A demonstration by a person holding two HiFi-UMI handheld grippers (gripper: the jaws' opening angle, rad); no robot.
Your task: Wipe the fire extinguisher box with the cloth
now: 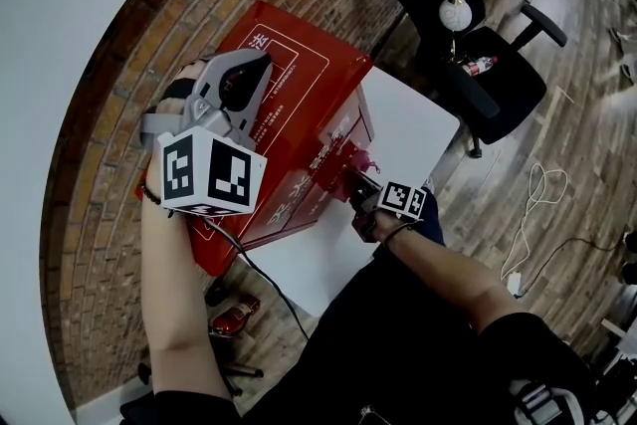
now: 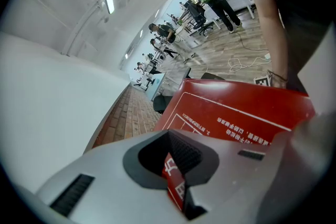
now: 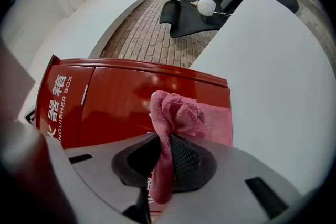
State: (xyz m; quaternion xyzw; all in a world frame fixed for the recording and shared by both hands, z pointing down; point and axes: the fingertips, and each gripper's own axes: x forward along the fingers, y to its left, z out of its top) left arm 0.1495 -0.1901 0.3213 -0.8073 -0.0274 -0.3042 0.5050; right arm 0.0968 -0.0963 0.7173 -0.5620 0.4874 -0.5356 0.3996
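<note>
The red fire extinguisher box point(image 1: 309, 80) stands on the brick floor against the white wall; its white-printed top fills the left gripper view point(image 2: 236, 107). My left gripper point(image 1: 259, 65) rests shut on that top, and only a sliver of red print shows in the slit between its jaws point(image 2: 176, 173). My right gripper point(image 1: 350, 182) is at the box's front face point(image 3: 121, 97), near its right edge. It is shut on a crumpled pink cloth point(image 3: 191, 115), which bunches beyond the jaws point(image 3: 163, 165) against the red panel point(image 1: 354, 159).
A white board point(image 1: 413, 129) lies on the floor to the right of the box. Beyond it stands a black office chair point(image 1: 498, 85) holding a white ball point(image 1: 455, 13) and a bottle point(image 1: 480, 65). A white cable point(image 1: 537, 204) trails across the floor. A small red extinguisher point(image 1: 234, 314) lies by my legs.
</note>
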